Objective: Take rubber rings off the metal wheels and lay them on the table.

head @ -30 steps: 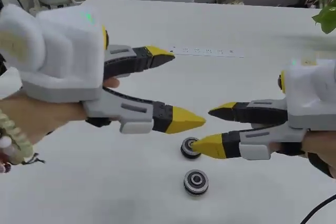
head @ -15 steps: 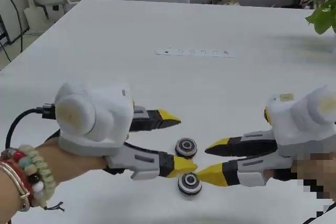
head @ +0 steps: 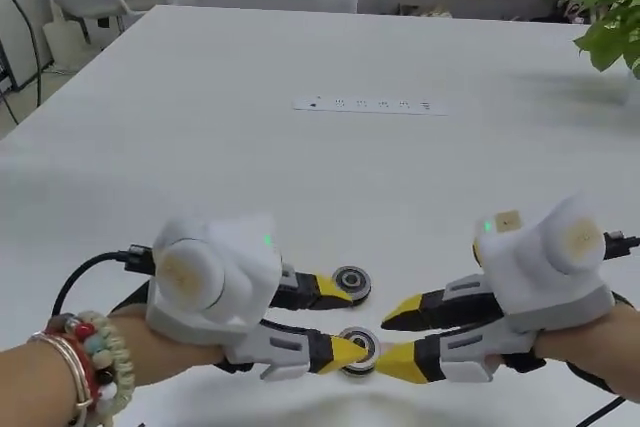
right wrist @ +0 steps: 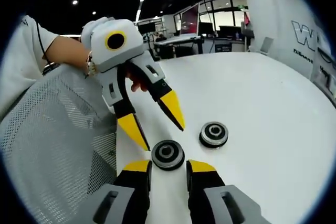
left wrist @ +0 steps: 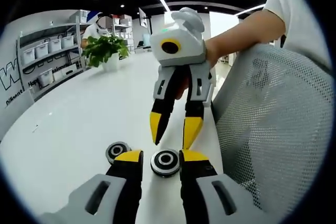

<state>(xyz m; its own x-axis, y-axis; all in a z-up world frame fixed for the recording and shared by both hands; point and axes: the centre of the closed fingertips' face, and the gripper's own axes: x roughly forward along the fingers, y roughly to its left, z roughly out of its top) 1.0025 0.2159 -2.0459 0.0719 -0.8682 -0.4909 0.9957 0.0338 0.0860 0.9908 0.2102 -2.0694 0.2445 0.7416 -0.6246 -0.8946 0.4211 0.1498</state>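
Two wheels lie flat on the white counter, near the person's edge and just apart from each other. Each has a dark outer ring around a metal centre.

1. The near wheel lies between the two grippers' tips.
2. The far wheel lies just beyond it, beside the upper jaw tip of the left gripper.

There are two grippers, one in each hand, and their yellow tips point at each other over the near wheel.

- Left gripper: jaws spread wide, nothing held. In the left gripper view the near wheel sits between its two jaw tips. Whether the tips touch the wheel cannot be told.
- Right gripper: jaws apart, nothing held. In the right gripper view the near wheel lies just ahead of the gap between its tips. One jaw tip of the left gripper comes down close beside the wheel there.

Further back on the counter lies one white power strip, well apart from the wheels. One plant stands at the far right edge.
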